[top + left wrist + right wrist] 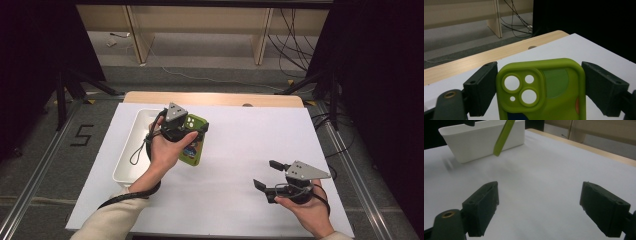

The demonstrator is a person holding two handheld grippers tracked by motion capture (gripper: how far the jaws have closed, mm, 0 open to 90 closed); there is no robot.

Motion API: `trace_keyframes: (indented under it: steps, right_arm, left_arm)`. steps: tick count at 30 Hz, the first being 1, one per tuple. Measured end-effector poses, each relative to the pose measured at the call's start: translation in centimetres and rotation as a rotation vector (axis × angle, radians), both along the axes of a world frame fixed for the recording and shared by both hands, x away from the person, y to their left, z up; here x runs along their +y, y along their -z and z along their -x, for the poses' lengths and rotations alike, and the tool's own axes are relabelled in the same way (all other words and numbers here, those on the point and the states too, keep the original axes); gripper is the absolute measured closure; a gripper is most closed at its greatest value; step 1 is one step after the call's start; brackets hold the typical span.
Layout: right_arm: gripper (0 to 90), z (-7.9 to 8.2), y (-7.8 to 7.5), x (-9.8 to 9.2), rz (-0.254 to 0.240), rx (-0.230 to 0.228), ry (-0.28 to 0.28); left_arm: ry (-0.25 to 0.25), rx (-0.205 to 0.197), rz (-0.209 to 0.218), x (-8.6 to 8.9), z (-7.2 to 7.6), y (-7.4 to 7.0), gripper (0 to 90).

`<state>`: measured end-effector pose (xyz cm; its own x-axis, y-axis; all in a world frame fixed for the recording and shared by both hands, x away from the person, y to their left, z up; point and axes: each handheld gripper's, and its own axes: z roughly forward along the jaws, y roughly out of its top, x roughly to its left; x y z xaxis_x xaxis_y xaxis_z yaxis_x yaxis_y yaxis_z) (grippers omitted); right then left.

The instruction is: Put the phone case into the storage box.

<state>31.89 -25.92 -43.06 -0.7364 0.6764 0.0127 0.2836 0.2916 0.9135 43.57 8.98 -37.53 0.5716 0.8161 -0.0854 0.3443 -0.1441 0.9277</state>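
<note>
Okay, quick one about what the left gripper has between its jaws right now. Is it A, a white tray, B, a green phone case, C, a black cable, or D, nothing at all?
B: in the left gripper view the left gripper has its two black jaws pressed against the sides of the green phone case, camera cutouts facing the lens.

White bin (131, 150) beside open sheet (240, 145)

High view looks down from above; both gripper views sit low, sharing the green phone case (544, 92), apparently.
</note>
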Motion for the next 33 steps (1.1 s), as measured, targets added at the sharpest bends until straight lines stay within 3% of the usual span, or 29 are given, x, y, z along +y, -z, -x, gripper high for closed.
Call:
trace_keyframes:
  steps: [10, 33]
  right_arm:
    - [16.5, 0.0, 0.0, 0.0, 0.002, 0.002, 0.001]
    - [16.5, 0.0, 0.0, -0.1, -0.001, -0.005, 0.000]
  left_arm:
    - [-0.023, -0.055, 0.009, 1.8, 1.1, -1.2, 16.1]
    - [-0.101, -0.110, 0.045, 5.3, 2.0, -3.0, 16.1]
